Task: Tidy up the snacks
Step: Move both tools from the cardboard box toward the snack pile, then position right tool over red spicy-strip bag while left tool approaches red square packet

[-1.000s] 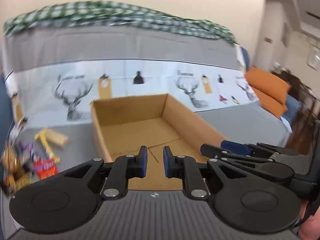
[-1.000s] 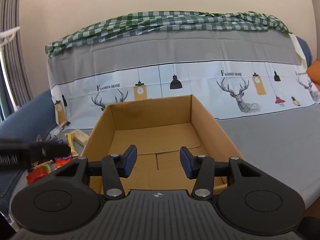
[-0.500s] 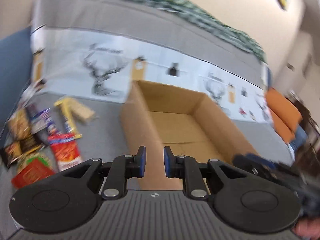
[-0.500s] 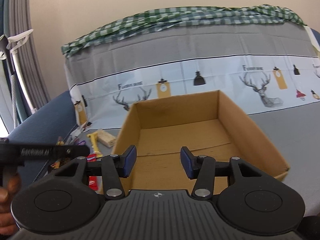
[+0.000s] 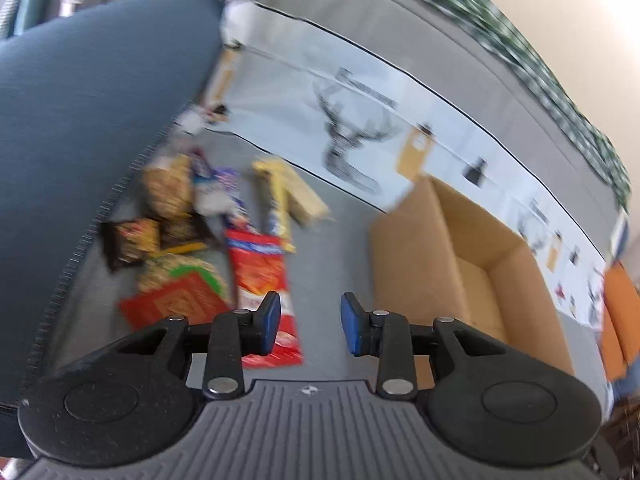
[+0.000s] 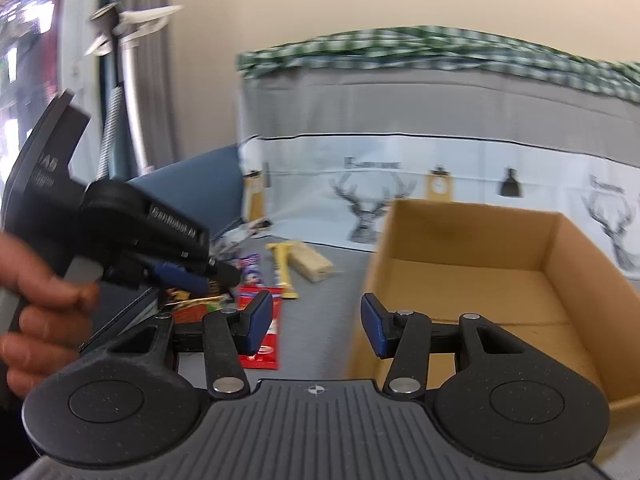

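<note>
Left wrist view: the left gripper hangs over the grey seat cushion with its jaws opening and nothing between them. Just beyond the fingertips lies a long red snack packet, flat on the cushion, its near end partly hidden behind the left finger. To its left sits a red and green pouch, and further back a loose pile of small dark and yellow wrappers, a purple and white packet and a yellow bar beside a pale wafer pack. The open cardboard box stands on the cushion to the right of the pile, apart from it, and looks empty.

In the right wrist view the right gripper is about half open and holds nothing; it points at the gap between the red packet and the box. A hand carries the left gripper in at the left edge, above the pile.

These packets look light, thin and crinkly, so they should lift easily but bend and slide under the pads. The red packet is probably best pinched across its narrow width near one end, where the sealed edge is stiffer, rather than flat on its face. The soft cushion may give way beneath it, which could help a finger get under an edge. The wafer pack looks brittle and wants a gentle squeeze.
</note>
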